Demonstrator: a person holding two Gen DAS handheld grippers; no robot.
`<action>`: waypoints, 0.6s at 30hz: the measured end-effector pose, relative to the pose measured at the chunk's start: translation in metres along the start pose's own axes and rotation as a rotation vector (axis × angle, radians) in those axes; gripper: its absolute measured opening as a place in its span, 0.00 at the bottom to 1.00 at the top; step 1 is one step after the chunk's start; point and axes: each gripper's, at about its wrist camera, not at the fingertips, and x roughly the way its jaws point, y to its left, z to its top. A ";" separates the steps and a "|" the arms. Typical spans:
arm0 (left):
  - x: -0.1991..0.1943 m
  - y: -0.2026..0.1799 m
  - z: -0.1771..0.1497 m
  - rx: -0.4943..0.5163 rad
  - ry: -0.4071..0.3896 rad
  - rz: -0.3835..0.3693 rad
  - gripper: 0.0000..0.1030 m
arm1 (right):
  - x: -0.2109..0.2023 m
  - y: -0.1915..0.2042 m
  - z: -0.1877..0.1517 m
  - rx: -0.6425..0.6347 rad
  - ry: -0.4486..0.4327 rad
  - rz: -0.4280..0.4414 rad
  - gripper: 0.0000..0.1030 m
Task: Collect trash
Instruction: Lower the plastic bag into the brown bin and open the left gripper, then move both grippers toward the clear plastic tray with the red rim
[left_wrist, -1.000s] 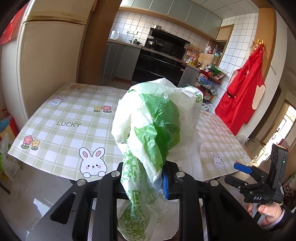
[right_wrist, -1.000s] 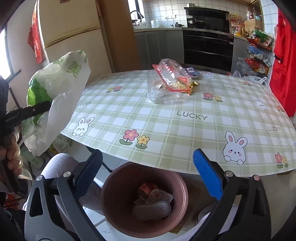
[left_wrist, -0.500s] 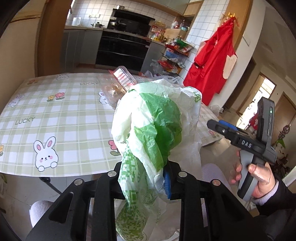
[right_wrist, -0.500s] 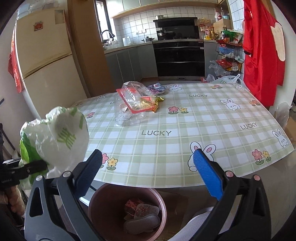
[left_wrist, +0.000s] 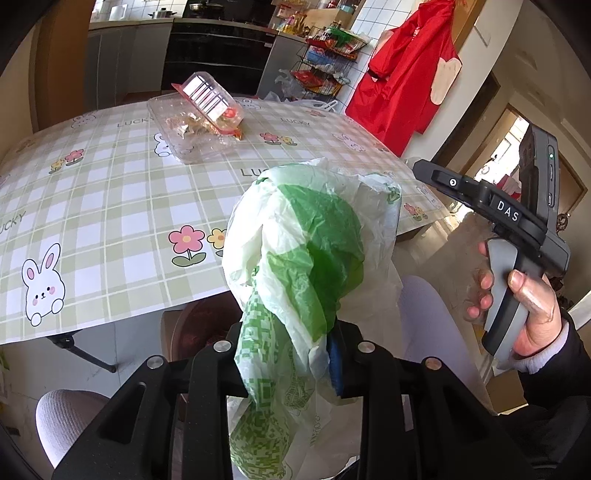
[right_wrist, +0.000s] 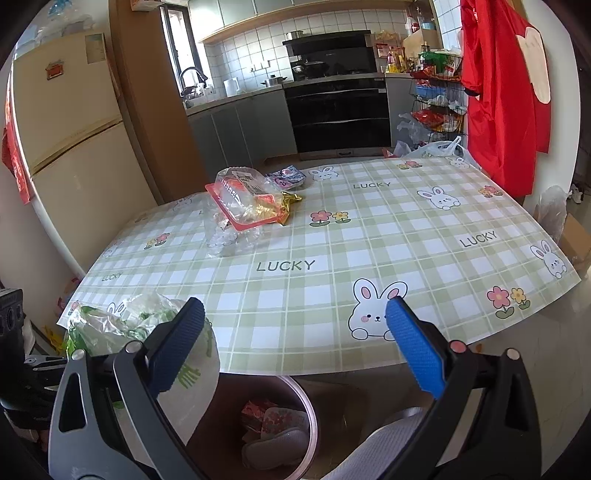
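Green-and-white plastic bag (left_wrist: 303, 258) sits clamped in the left tool (left_wrist: 291, 347); right tool (right_wrist: 295, 347) gapes empty. Bin (right_wrist: 295, 435) below the worktop (right_wrist: 332, 240) seems part-filled; packaging (right_wrist: 247, 199) remains on it.

The bag (left_wrist: 306, 258) is white with green patches and a green checkered print. The counter (right_wrist: 332, 258) wears a pale green-and-white plaid with white rabbits, pink and yellow flowers. At eleven o'clock, a clear box (right_wrist: 245, 201) shows orange-red. Claw pads (right_wrist: 413, 347) are blue.
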 end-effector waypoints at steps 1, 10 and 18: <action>0.003 0.001 -0.001 -0.005 0.009 -0.005 0.29 | 0.001 0.000 0.000 0.000 0.001 0.000 0.94; 0.012 0.004 -0.001 -0.032 0.016 -0.028 0.72 | 0.004 0.003 -0.003 -0.005 0.014 0.005 0.94; -0.001 0.027 0.002 -0.123 -0.039 0.018 0.80 | 0.005 0.003 -0.004 -0.002 0.021 0.006 0.94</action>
